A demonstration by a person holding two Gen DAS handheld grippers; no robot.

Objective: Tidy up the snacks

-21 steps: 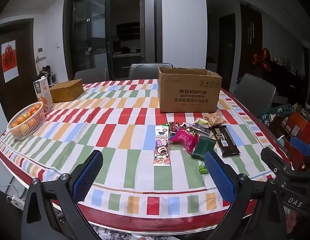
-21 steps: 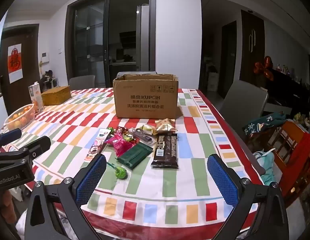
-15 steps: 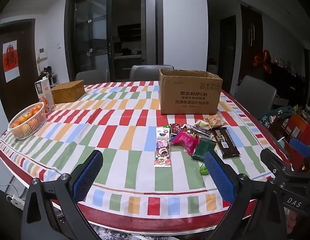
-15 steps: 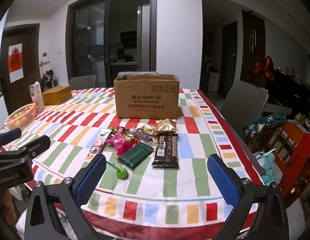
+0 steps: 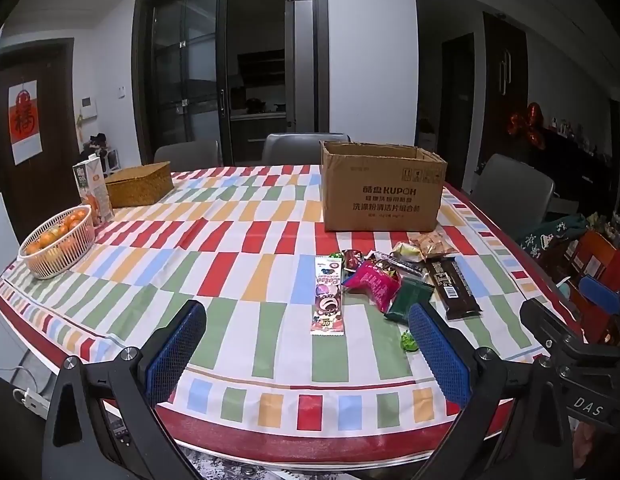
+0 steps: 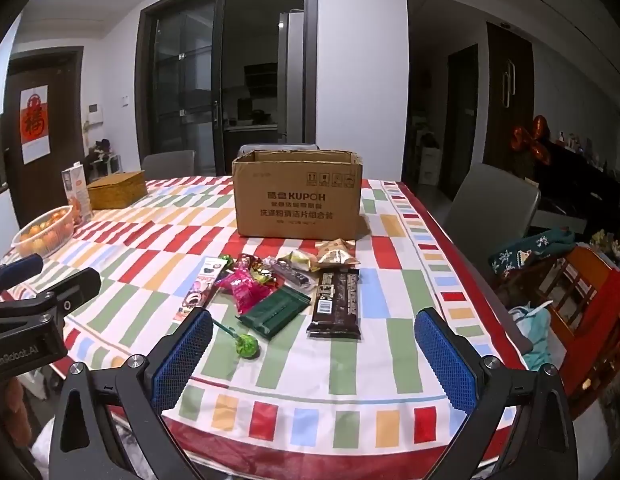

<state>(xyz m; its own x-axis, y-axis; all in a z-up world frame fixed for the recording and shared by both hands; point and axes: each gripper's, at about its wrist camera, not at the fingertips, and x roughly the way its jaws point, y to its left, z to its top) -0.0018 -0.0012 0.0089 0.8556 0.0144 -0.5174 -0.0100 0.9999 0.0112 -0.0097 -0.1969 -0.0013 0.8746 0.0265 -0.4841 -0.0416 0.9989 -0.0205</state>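
Note:
Several snack packets lie in a loose heap in front of an open cardboard box on the striped tablecloth. Among them are a long pink-and-white cookie pack, a magenta bag, a dark green packet, a brown chocolate bar and a green lollipop. My left gripper hangs open above the table's near edge, short of the heap. My right gripper is open too, nothing between its fingers, with the lollipop just past its left finger.
At the far left stand a white basket of oranges, a juice carton and a woven box. Grey chairs ring the table; one is at the right side. A cluttered wooden rack sits right of the table.
Both views have shifted only slightly; the scene sits a touch lower in the left wrist view. Nothing on the table has moved and both grippers stay open.

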